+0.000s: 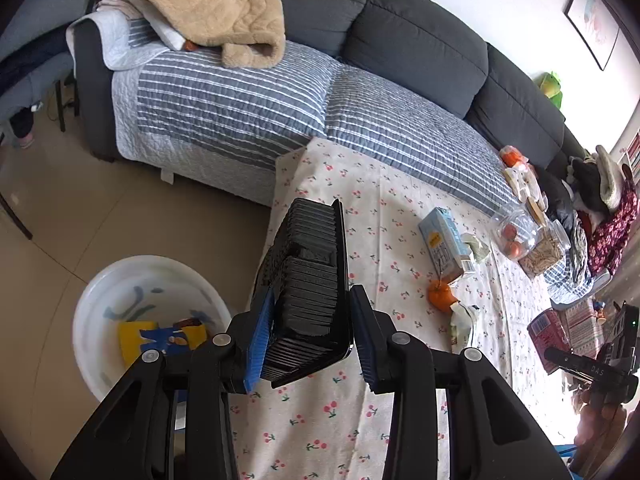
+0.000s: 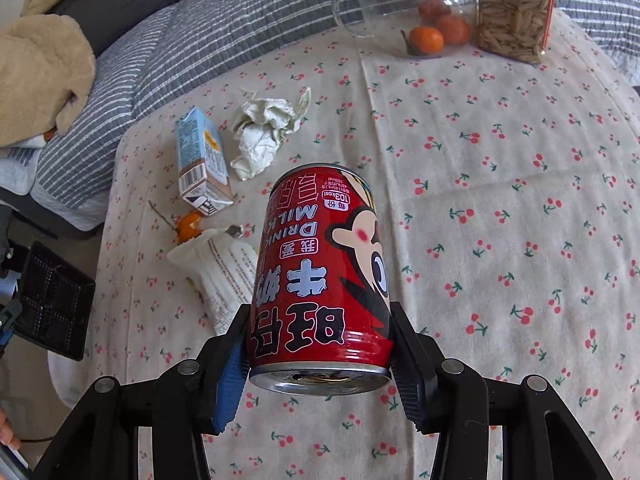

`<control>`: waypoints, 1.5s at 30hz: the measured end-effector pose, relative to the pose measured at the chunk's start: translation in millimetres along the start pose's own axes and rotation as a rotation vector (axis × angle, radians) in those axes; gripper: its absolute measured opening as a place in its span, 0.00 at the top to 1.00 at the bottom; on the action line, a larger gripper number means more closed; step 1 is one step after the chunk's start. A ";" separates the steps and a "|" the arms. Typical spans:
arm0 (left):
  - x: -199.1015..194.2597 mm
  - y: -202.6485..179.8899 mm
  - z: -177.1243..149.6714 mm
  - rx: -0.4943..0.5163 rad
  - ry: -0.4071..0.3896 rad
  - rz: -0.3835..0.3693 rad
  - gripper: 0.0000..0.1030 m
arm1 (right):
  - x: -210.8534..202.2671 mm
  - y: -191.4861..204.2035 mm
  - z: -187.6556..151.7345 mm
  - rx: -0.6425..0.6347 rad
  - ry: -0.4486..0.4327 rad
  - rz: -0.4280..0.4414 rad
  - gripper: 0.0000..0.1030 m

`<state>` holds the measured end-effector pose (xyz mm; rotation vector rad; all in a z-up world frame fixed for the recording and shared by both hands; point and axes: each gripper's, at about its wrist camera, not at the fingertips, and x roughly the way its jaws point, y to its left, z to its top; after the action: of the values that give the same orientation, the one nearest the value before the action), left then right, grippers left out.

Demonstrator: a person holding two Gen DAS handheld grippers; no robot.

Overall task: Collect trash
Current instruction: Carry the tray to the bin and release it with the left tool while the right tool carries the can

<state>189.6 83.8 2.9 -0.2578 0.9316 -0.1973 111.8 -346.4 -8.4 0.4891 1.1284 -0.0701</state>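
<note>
My left gripper [image 1: 310, 344] is shut on a black plastic tray [image 1: 308, 292], held over the table's left edge beside a white bin [image 1: 148, 276] on the floor that holds wrappers. My right gripper [image 2: 318, 376] is shut on a red milk drink can [image 2: 320, 280], held above the cherry-print tablecloth [image 2: 500, 240]. On the cloth lie a blue carton [image 2: 202, 162], crumpled tissue [image 2: 266, 130], an orange peel [image 2: 188, 226] and a white wrapper [image 2: 224, 280]. The tray also shows in the right wrist view [image 2: 52, 300].
A glass jar with oranges [image 2: 404, 8] and a jar of seeds [image 2: 514, 8] stand at the table's far side. A grey sofa with a striped cover [image 1: 260, 100] and a beige blanket [image 1: 224, 8] runs behind the table.
</note>
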 end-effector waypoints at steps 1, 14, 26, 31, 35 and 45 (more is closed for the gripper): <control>-1.9 5.9 0.4 -0.007 -0.004 0.008 0.61 | -1.2 5.0 -2.6 -0.014 0.001 0.005 0.46; -5.2 89.6 -3.8 -0.102 0.000 0.130 0.60 | 30.7 84.3 -14.4 -0.139 0.042 0.051 0.46; 21.3 151.4 -12.6 -0.226 0.079 0.158 0.60 | 68.2 152.9 -28.2 -0.245 0.099 0.086 0.46; 36.1 158.8 -15.5 -0.240 0.176 0.206 0.32 | 81.6 168.0 -34.8 -0.274 0.125 0.081 0.46; 25.7 156.5 -17.4 -0.194 0.163 0.232 0.16 | 88.4 180.2 -40.1 -0.298 0.140 0.091 0.46; 1.6 179.6 -27.4 -0.135 0.160 0.337 0.11 | 117.1 235.0 -59.0 -0.388 0.186 0.141 0.46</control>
<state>178.5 250.6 -68.3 -0.2078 1.1340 0.1581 182.7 -90.3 -51.2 0.2291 1.2496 0.3180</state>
